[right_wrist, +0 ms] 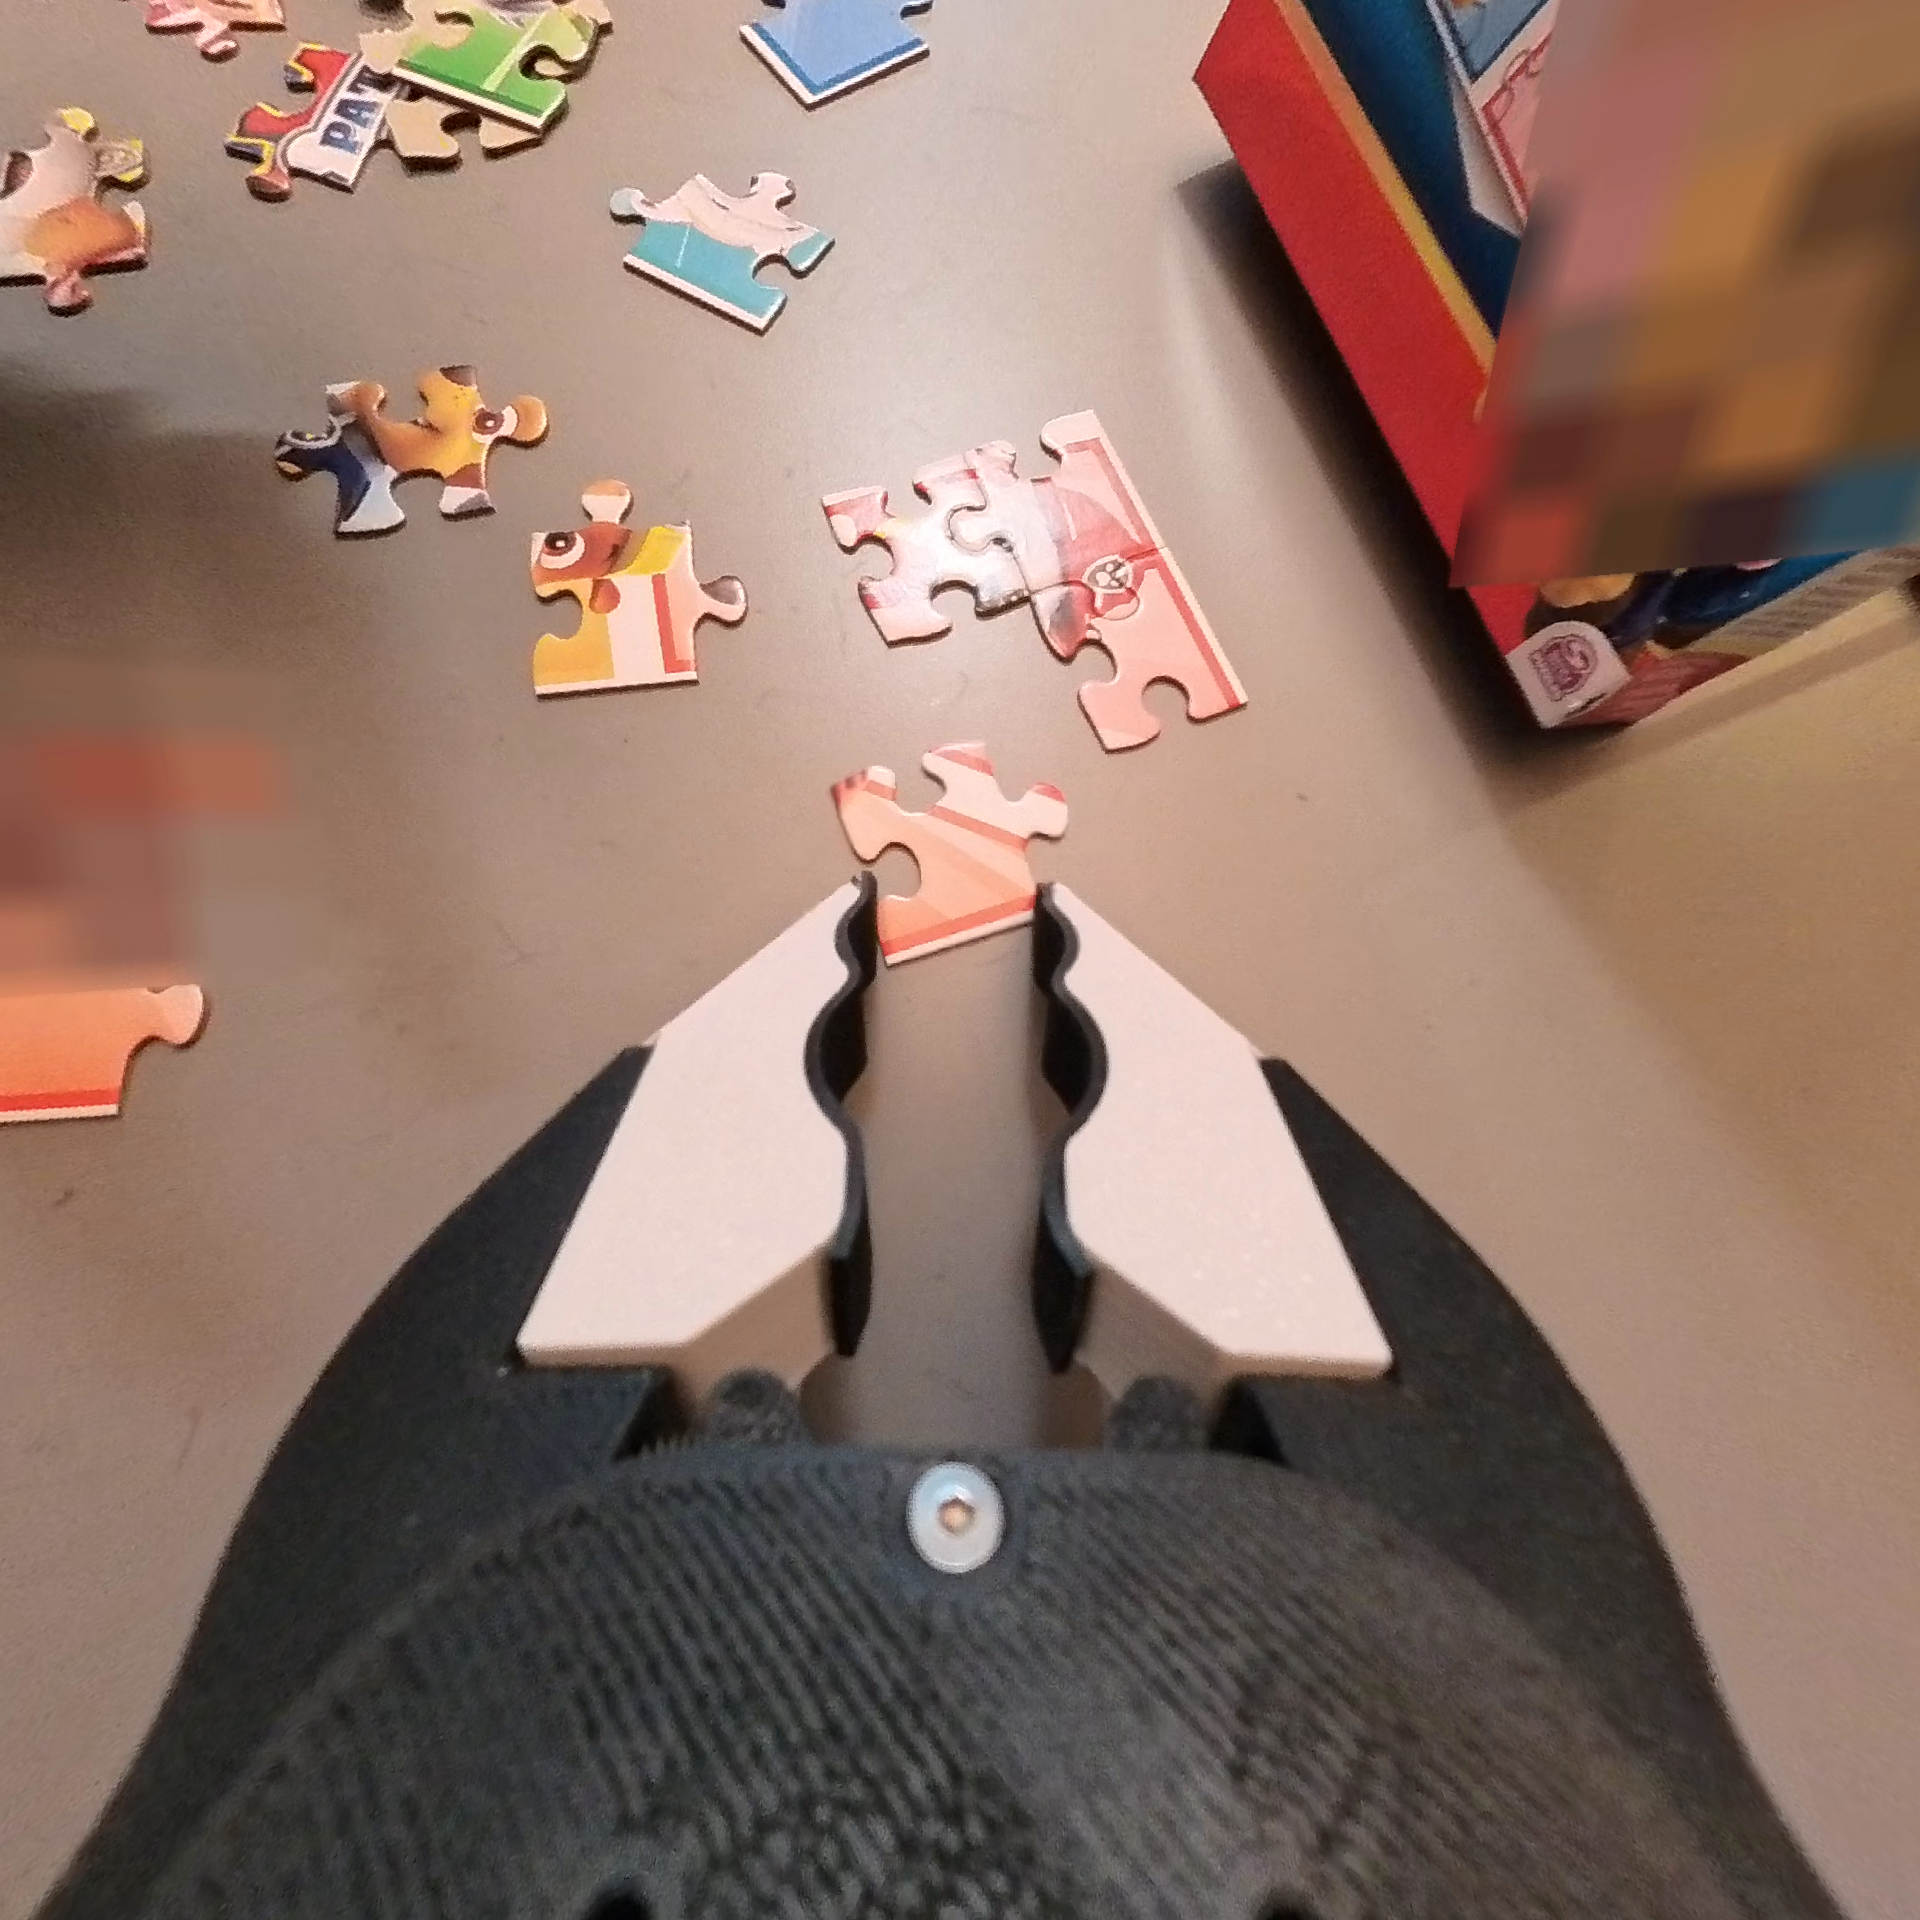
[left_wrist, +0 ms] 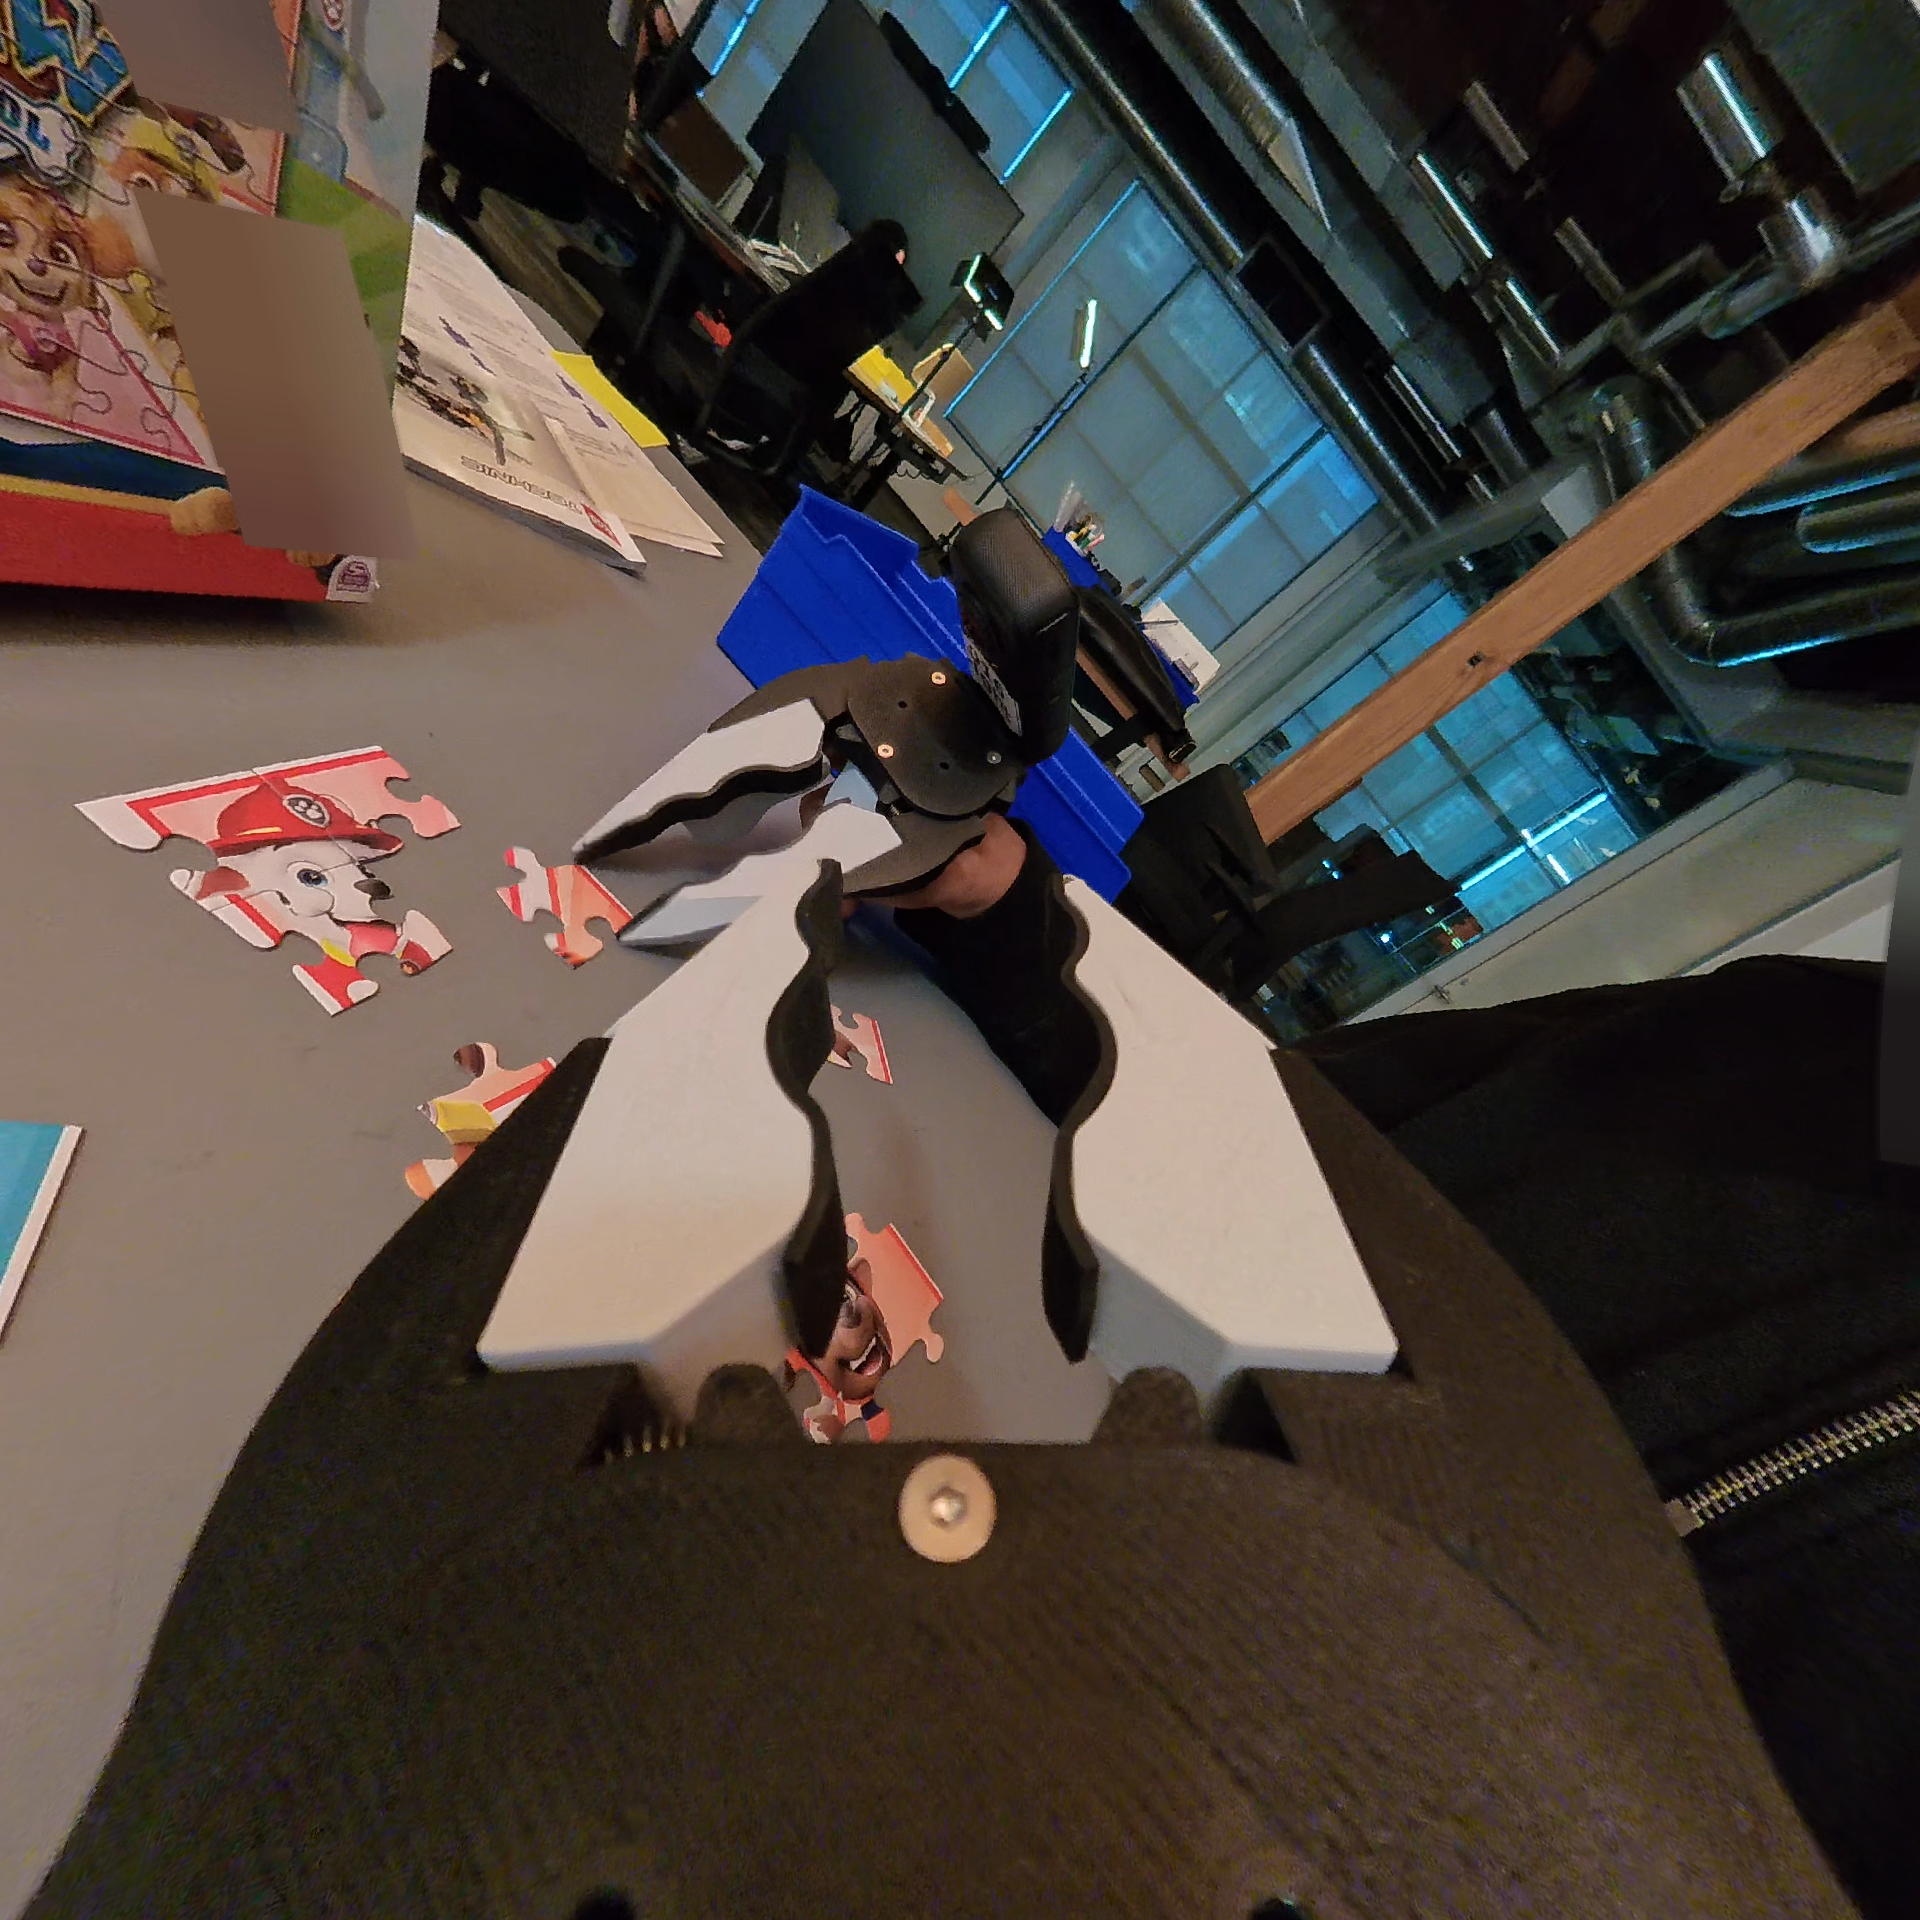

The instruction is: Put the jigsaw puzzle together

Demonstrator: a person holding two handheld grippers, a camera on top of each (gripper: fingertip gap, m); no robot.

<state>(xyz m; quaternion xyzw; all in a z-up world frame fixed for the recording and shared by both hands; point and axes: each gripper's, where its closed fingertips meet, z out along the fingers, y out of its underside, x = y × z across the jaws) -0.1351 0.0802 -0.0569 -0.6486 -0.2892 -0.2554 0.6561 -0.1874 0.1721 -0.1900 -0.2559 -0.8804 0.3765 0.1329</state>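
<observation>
Open office: desks (left_wrist: 894, 410), exposed ducts (left_wrist: 1351, 416)

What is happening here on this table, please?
A person works with two hand-held grippers over a grey table strewn with puzzle pieces. The right hand-held gripper has a pink and white piece between its fingertips, beside a partly joined cluster. The left hand-held gripper hovers open above the table and holds nothing. The puzzle box stands nearby.
</observation>
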